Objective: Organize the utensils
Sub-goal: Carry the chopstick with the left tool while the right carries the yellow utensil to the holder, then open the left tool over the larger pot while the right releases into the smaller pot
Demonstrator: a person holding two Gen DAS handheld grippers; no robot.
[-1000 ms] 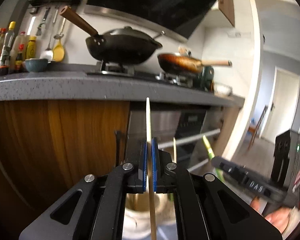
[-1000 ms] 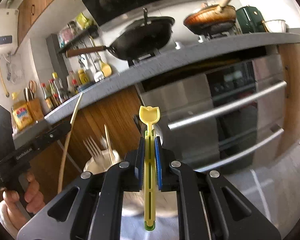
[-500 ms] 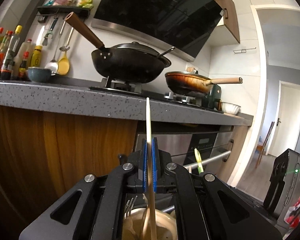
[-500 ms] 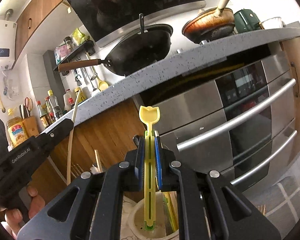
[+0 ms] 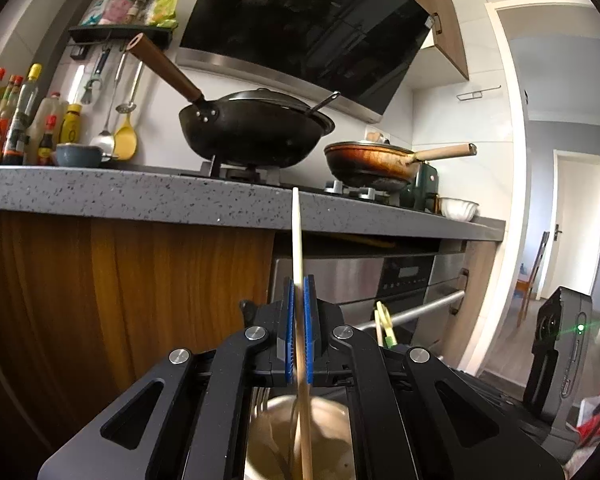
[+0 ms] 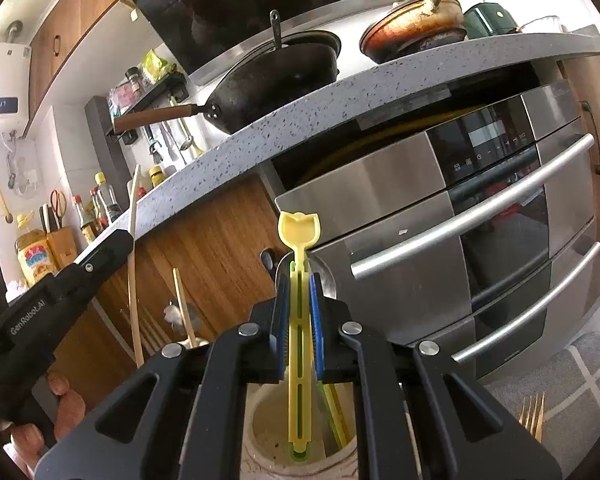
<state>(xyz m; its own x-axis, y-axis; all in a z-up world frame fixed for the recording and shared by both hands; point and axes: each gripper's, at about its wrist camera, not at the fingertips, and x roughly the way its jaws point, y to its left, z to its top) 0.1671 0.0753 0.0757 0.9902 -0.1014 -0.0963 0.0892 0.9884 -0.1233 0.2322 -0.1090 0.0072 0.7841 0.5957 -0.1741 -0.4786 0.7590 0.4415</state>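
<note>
My left gripper [image 5: 298, 332] is shut on a wooden chopstick [image 5: 298, 248] held upright; its lower end reaches into a beige ceramic cup [image 5: 272, 440] just below the jaws. My right gripper [image 6: 299, 320] is shut on a yellow plastic utensil [image 6: 299, 232] with a tulip-shaped top, held upright with its lower end inside another beige cup [image 6: 260, 436] that holds yellow-green utensils. In the right wrist view the left gripper [image 6: 112, 244] and its chopstick [image 6: 133, 240] show at left.
A grey stone counter [image 5: 140, 200] with a black wok [image 5: 256, 132] and a frying pan [image 5: 372, 160] runs above. A steel oven [image 6: 480, 240] stands ahead. A gold fork [image 6: 534, 416] lies on the mat at right. Another chopstick [image 6: 182, 308] stands in the left cup.
Both grippers have lowered toward the cups. The chopstick's lower end and the yellow utensil's lower end now sit inside the cups. The view has tilted upward.
</note>
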